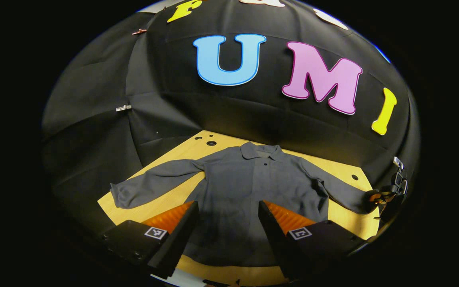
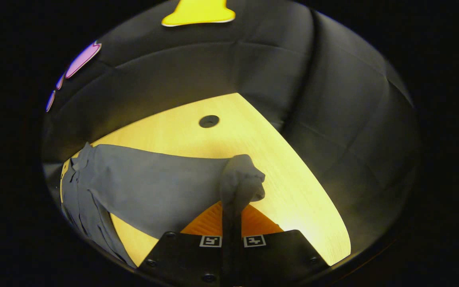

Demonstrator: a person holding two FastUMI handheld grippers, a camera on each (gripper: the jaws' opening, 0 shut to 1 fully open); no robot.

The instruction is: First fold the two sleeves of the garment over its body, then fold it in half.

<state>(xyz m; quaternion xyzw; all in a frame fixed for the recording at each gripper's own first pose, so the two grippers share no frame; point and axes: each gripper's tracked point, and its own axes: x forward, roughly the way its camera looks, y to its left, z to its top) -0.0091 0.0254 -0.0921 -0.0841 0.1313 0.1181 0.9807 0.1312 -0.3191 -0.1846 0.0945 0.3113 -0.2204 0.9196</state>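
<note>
Grey garment (image 1: 245,187) — right gripper (image 2: 231,223) pinching sleeve (image 2: 239,183).

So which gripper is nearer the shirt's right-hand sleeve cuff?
Right. The right gripper is shut on the sleeve cuff; the left gripper hovers open over the shirt's hem, apart from it.

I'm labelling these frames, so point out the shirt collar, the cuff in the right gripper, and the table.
collar (image 1: 262,151), left gripper view, its middle
cuff (image 2: 242,181), right gripper view, bunched end
table (image 2: 197,137), right gripper view, bare top
</note>
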